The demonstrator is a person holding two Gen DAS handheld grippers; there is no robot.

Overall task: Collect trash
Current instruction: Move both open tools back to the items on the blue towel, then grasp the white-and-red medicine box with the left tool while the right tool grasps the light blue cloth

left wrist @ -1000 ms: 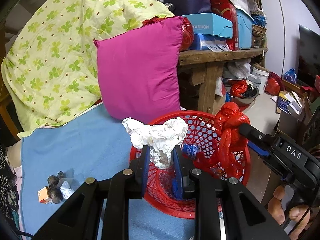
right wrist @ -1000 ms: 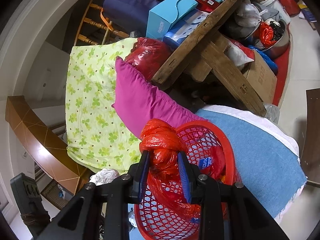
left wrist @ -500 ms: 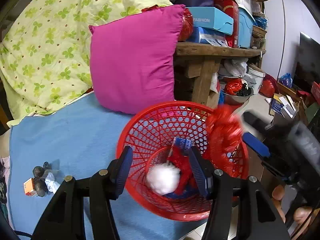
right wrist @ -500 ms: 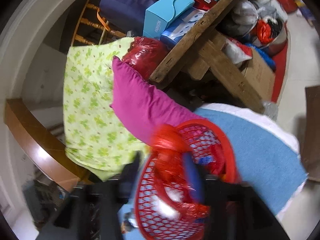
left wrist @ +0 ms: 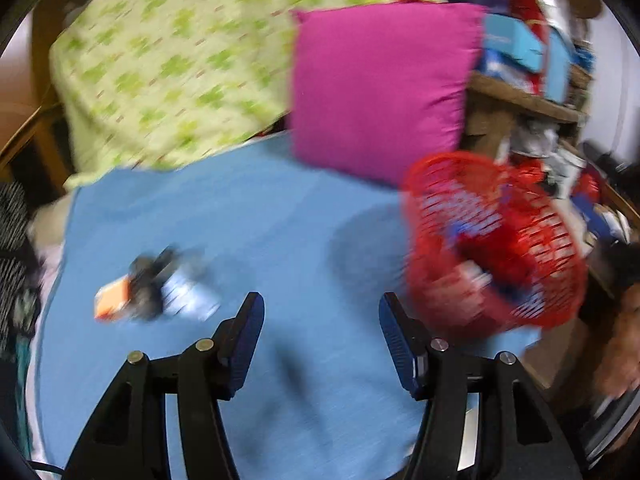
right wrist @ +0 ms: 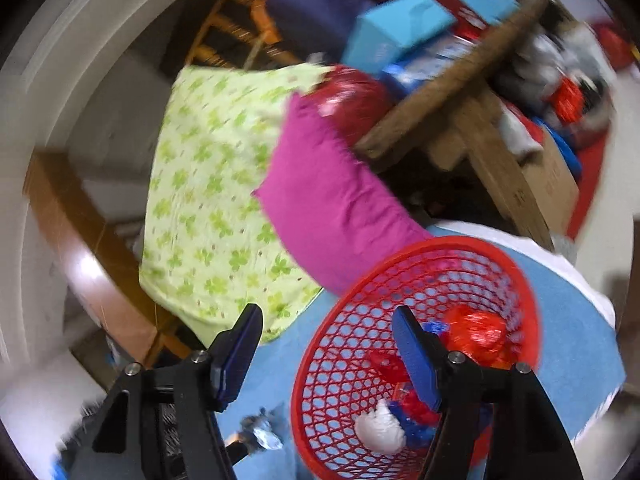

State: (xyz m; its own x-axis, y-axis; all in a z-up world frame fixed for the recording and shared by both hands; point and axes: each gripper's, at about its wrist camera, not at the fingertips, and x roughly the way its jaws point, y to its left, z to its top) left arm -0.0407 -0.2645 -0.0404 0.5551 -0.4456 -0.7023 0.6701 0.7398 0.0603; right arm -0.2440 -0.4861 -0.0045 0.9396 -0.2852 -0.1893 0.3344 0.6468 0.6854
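Observation:
A red mesh basket (left wrist: 552,248) stands on the blue blanket (left wrist: 280,220) at the right of the blurred left wrist view. Inside the basket (right wrist: 404,254), the right wrist view shows a white paper ball (right wrist: 380,428), a red plastic bag (right wrist: 476,332) and blue scraps. My left gripper (left wrist: 320,304) hangs open over bare blanket, left of the basket, with nothing between its fingers. To its left lie an orange box (left wrist: 112,306), dark lumps (left wrist: 146,284) and a pale wrapper (left wrist: 188,296). My right gripper (right wrist: 327,314) is open and empty at the basket's near-left rim.
A pink pillow (left wrist: 380,88) and a green-patterned quilt (left wrist: 168,72) lean behind the blanket. A cluttered wooden table (left wrist: 520,96) with boxes stands at the right. A person's hand (left wrist: 616,344) shows at the right edge. A crumpled shiny scrap (right wrist: 260,436) lies near the basket.
Both grippers opened: the paper ball left the left one and the red bag left the right one, and both lie in the basket. The left gripper swung left over the blanket.

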